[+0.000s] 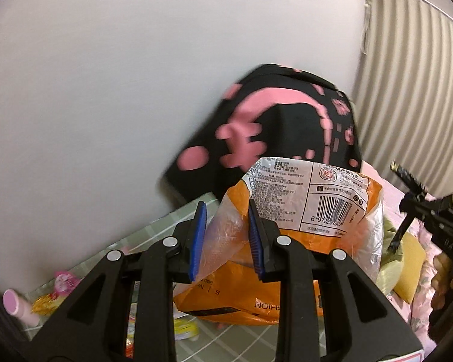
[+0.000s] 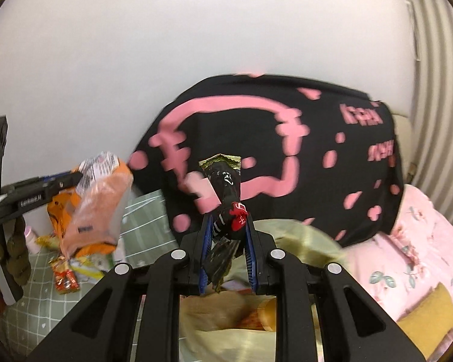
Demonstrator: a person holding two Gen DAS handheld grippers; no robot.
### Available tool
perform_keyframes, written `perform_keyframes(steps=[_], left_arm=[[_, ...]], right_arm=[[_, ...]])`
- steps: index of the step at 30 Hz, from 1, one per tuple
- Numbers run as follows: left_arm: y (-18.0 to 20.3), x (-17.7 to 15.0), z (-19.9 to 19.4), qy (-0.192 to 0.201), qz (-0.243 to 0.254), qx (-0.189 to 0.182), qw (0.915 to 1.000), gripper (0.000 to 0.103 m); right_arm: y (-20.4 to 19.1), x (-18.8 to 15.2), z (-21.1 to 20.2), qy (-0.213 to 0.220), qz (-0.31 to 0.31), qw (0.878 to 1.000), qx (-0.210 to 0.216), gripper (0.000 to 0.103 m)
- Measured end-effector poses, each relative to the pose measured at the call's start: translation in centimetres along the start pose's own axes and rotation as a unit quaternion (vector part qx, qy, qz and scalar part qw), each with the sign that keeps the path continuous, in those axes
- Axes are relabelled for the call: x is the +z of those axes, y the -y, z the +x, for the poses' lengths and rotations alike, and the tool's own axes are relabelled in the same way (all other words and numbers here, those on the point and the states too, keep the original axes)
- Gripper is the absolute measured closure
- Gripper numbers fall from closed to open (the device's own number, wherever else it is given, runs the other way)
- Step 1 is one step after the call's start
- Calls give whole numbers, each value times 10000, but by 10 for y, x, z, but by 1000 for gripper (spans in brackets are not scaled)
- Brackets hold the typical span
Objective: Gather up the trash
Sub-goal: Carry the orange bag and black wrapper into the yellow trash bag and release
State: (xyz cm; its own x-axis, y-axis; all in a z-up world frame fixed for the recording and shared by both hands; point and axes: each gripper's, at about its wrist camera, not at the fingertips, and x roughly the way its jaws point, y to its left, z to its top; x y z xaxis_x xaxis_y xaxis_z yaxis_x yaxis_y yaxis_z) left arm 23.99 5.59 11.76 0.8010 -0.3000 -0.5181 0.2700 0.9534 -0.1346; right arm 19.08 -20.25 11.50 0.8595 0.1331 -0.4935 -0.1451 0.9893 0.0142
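Step in hand: pickup done on both sides, carry pending. Left gripper (image 1: 226, 241), fingers closed on the clear edge of an orange bag (image 1: 302, 211), held up at frame centre above more wrappers (image 2: 66, 277) on the green checked bed (image 1: 154, 226). Right gripper (image 2: 226, 253), fingers pinching a black wrapper (image 2: 226, 193), upright at centre before a black-pink pillow (image 2: 317, 150). No bin visible. Next move, as judged: carry both pieces to a bin, keeping grip on the thin film.
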Motion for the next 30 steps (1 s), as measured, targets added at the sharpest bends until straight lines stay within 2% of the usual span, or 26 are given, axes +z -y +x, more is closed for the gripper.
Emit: perform_keyframes(steps=[9, 13, 21, 22, 23, 24, 26, 30], left_arm=[[77, 11, 30, -96, 519, -626, 9966, 78], [119, 6, 54, -342, 836, -917, 9917, 78], [177, -20, 108, -944, 1217, -1057, 9824, 77], [179, -21, 112, -1007, 1171, -1130, 9815, 75], [179, -21, 116, -1061, 1081, -1251, 9805, 69], [178, -20, 117, -1092, 942, -1367, 9800, 58], [172, -16, 113, -1035, 730, -1504, 9805, 49], [157, -7, 101, -900, 495, -1453, 9840, 46]], right_arm=[[69, 0, -30, 216, 358, 9975, -566, 83], [96, -4, -38, 248, 496, 9953, -793, 83], [131, -14, -43, 182, 692, 9926, -982, 83], [133, -15, -41, 169, 730, 9928, -936, 83], [134, -16, -41, 161, 747, 9931, -886, 83], [134, -17, -39, 140, 746, 9938, -809, 83], [130, -17, -32, 94, 678, 9953, -679, 83], [114, -20, -13, -33, 568, 9977, -372, 83]])
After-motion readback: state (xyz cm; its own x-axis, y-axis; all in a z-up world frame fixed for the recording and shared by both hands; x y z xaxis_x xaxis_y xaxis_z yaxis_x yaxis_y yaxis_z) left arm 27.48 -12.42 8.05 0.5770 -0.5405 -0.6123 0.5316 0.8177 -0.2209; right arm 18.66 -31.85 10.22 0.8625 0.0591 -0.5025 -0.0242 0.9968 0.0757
